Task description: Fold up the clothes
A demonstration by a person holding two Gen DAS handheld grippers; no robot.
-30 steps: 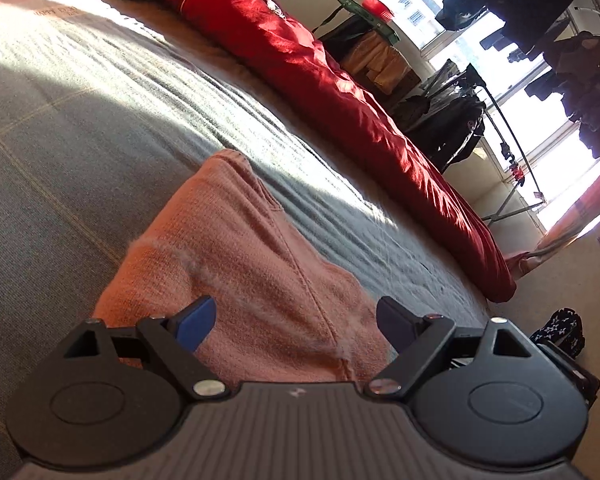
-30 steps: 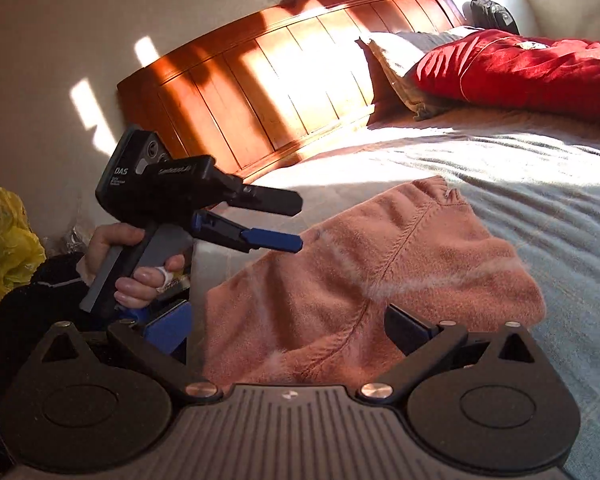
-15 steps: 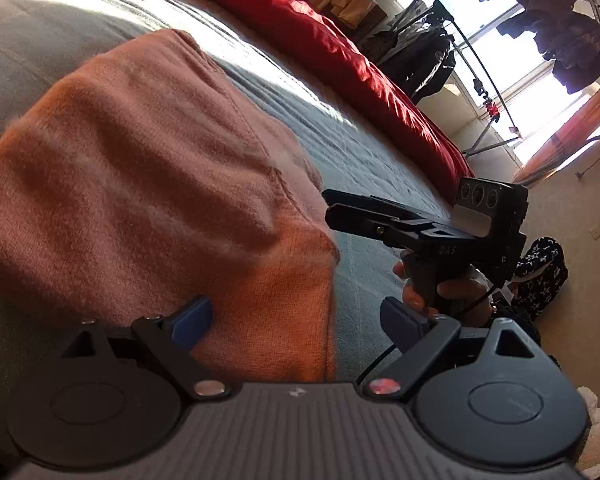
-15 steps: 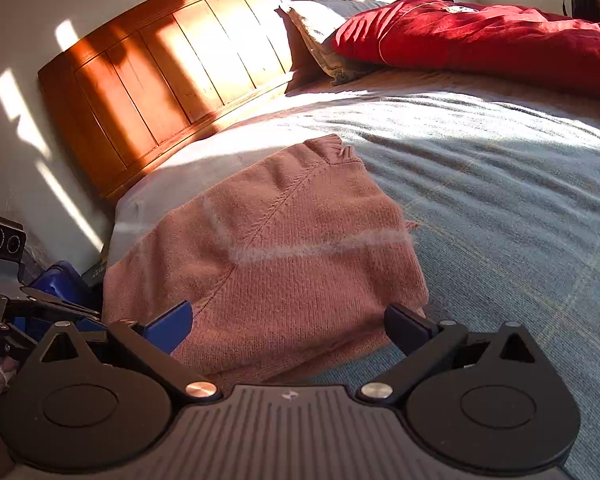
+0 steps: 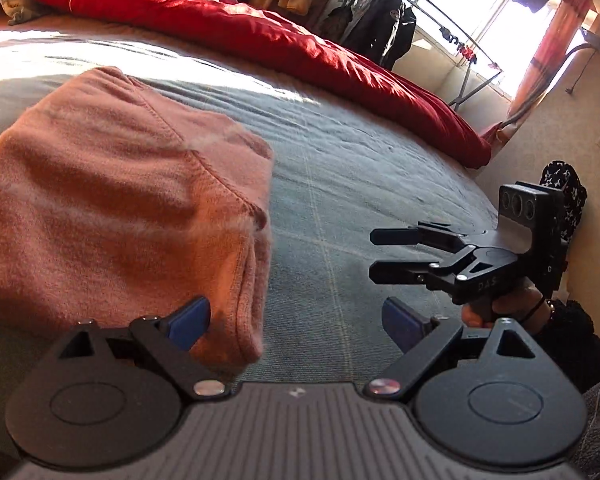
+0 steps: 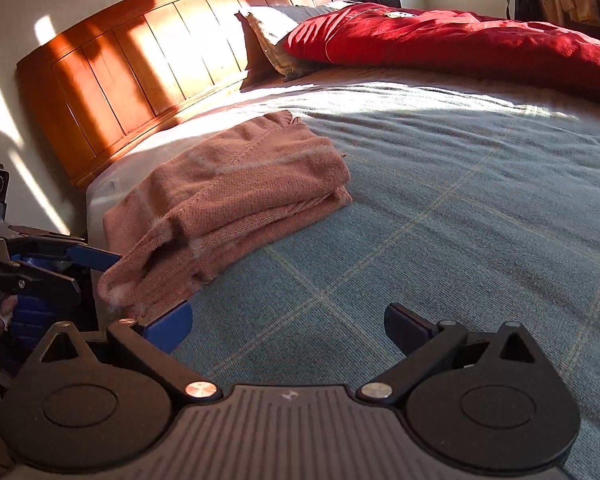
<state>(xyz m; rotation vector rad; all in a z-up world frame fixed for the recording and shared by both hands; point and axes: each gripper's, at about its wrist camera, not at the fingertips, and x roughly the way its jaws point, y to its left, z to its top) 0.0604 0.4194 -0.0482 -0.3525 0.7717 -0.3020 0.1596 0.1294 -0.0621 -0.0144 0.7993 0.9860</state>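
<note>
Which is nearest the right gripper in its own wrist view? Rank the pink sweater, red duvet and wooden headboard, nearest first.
From the right gripper:
1. Pink sweater, folded, front left on the bed.
2. Wooden headboard, behind the sweater, left.
3. Red duvet, across the bed, right.

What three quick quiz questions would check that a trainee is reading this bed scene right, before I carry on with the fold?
1. True or false: the left gripper is clamped on the pink sweater.
2. Multiple choice: the sweater lies on A) the red duvet, B) the grey-blue bedspread, C) the floor.
3. Fill in: the right gripper, seen from the left wrist camera, has its jaws ____.

Key
1. False: its jaws are wide apart, and the sweater's near corner only lies by the left finger.
2. B: folded in layers, on the headboard side of the bed.
3. Open, over bare bedspread, clear of the sweater.
</note>
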